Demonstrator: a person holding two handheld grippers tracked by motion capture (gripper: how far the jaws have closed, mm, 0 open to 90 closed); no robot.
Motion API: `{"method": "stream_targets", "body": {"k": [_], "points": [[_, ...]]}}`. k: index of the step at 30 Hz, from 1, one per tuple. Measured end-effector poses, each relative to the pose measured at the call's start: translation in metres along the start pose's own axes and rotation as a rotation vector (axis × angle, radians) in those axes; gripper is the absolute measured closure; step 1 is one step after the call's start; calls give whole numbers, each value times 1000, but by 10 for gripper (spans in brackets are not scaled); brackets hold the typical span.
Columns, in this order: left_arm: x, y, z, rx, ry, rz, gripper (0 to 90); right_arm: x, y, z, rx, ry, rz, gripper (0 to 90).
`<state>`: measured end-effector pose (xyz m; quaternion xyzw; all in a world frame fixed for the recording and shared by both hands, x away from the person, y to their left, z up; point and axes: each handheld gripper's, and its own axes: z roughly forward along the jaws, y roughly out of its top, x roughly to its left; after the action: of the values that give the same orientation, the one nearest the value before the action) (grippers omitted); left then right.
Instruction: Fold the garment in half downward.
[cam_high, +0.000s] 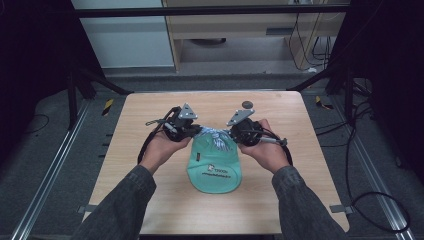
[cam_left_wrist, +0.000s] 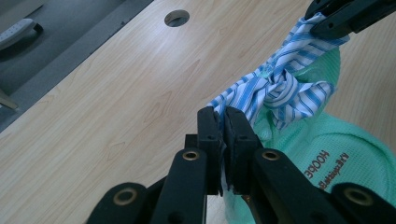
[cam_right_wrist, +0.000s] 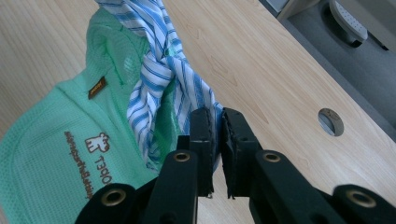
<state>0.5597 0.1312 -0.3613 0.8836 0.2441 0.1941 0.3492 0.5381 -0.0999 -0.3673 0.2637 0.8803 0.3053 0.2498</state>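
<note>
A mint-green mesh garment (cam_high: 215, 167) with brown lettering lies in the middle of the table. A blue-and-white striped cloth (cam_high: 216, 139) is twisted into a knot at its far end. My left gripper (cam_high: 192, 131) is shut on the left end of the striped cloth (cam_left_wrist: 275, 86); the jaws (cam_left_wrist: 224, 114) pinch the fabric. My right gripper (cam_high: 234, 132) is shut on the other end, with striped cloth (cam_right_wrist: 159, 70) caught between its jaws (cam_right_wrist: 217, 116). The strip runs taut between both grippers over the green garment (cam_right_wrist: 56, 140). The right gripper (cam_left_wrist: 345, 16) also appears at the top right of the left gripper view.
The wooden table (cam_high: 150, 115) has a round cable hole (cam_high: 247, 104) near its far edge, just beyond the right gripper. Bare wood lies to the left and right of the garment. Black frame legs and cables surround the table on the floor.
</note>
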Motion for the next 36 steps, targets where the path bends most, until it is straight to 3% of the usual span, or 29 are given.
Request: {"method": "stream_targets", "body": {"k": [15,23,36], "points": [[0,1,5,-7,8,-1,862,-3,0,2,2,-9,-4,831],[-4,-2,1,0,12,29,862,0,-3,5,-3,-5,-9,832],[1,-1,10,1,22,17,861,-2,-4,9,0,-9,-2,830]]}}
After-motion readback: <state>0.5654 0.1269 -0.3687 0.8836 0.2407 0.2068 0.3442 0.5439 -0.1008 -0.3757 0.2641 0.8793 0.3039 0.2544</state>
